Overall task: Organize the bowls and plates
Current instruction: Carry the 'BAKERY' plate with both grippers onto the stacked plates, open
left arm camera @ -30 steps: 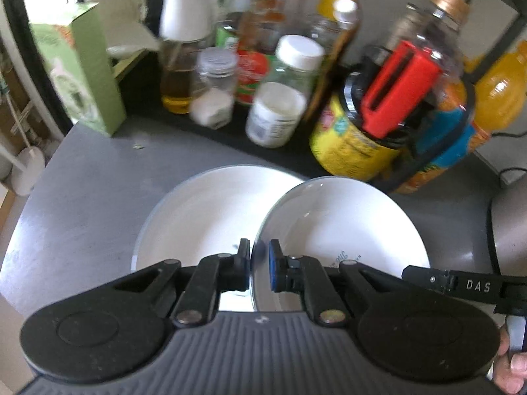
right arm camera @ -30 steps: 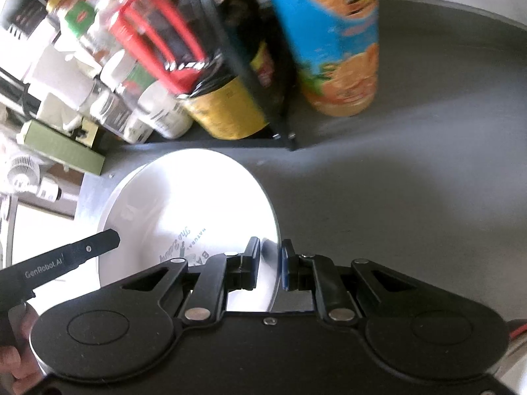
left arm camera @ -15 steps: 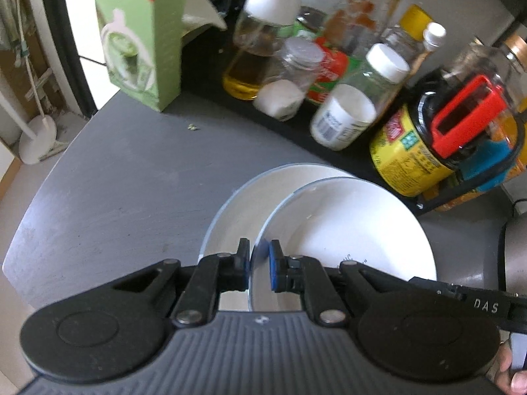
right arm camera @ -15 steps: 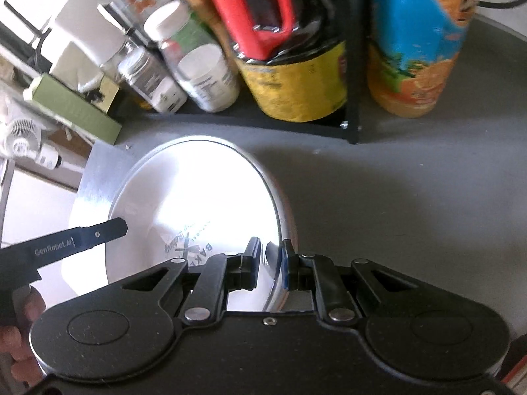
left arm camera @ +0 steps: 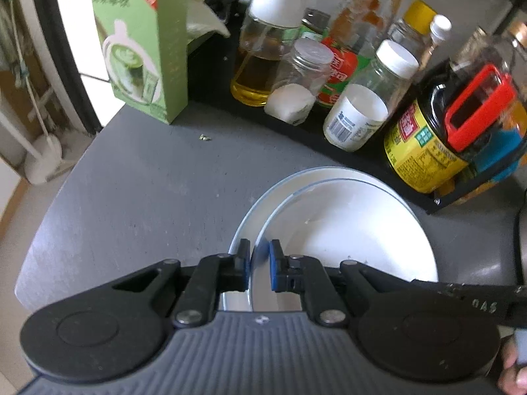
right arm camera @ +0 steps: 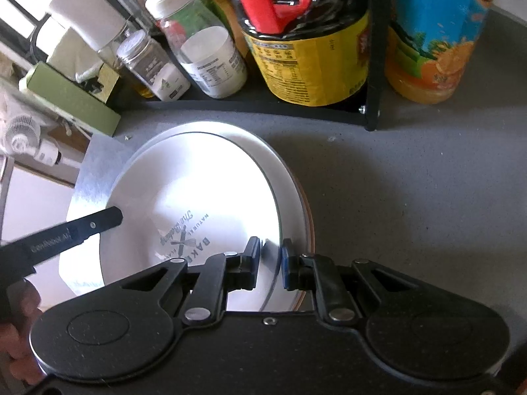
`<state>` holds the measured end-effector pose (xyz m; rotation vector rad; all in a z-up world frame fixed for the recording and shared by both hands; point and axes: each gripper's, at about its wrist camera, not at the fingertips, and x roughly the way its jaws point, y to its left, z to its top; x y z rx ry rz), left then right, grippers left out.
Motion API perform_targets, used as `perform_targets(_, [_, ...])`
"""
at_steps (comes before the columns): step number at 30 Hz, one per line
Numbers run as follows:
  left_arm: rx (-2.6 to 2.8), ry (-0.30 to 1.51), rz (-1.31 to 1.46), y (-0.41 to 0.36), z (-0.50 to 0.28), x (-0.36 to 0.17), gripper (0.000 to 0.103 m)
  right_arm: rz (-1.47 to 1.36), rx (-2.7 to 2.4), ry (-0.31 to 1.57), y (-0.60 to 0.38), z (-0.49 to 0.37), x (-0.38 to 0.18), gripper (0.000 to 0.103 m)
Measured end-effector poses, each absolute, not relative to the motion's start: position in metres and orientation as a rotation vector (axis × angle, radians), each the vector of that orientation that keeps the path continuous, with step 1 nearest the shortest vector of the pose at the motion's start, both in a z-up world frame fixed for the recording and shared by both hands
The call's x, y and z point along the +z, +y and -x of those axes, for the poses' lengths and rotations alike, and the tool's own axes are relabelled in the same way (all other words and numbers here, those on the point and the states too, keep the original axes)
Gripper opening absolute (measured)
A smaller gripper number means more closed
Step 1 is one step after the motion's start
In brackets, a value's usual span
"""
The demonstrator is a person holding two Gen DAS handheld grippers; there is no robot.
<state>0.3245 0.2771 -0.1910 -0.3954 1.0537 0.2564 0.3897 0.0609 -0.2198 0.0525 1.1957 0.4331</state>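
we hold the top plate (left arm camera: 346, 230) from both sides, just above the lower plate (left arm camera: 250, 220) on the grey table (left arm camera: 131, 197). our left gripper (left arm camera: 258, 270) pinches the top plate's left rim between its blue pads. our right gripper (right arm camera: 269, 263) clamps its right rim. behind the top plate stands the rack (right arm camera: 263, 108) of bottles, with the green box (left arm camera: 138, 42) to the rack's left.

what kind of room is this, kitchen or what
Most likely a home kitchen counter: a black rack crowded with condiments, such as an oil bottle and a dark sauce jug, and two stacked white plates on the grey countertop.
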Motion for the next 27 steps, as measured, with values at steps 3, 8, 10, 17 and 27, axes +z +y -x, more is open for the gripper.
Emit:
perform_targets(3, [0.253, 1.047, 0.38, 0.275, -0.324, -0.193, 0.01, -0.08, 0.429, 1.193, 0.058, -0.39, -0.22, 0.016])
perform_targets(8, [0.243, 1.046, 0.374, 0.275, -0.324, -0.194, 0.01, -0.123, 0.416, 1.199, 0.055, -0.391, -0.22, 0.019])
perform_targets(10, [0.24, 1.053, 0.351, 0.272, -0.325, -0.194, 0.01, -0.139, 0.412, 1.204, 0.055, -0.393, -0.219, 0.022])
perform_targets(17, [0.217, 1.078, 0.351, 0.267, -0.326, -0.202, 0.011, -0.111, 0.408, 1.177, 0.053, -0.388, -0.206, 0.029])
perform_targets(27, [0.2, 1.079, 0.379, 0.274, -0.325, -0.2, 0.011, -0.131, 0.349, 1.109, 0.03, -0.37, -0.191, 0.045])
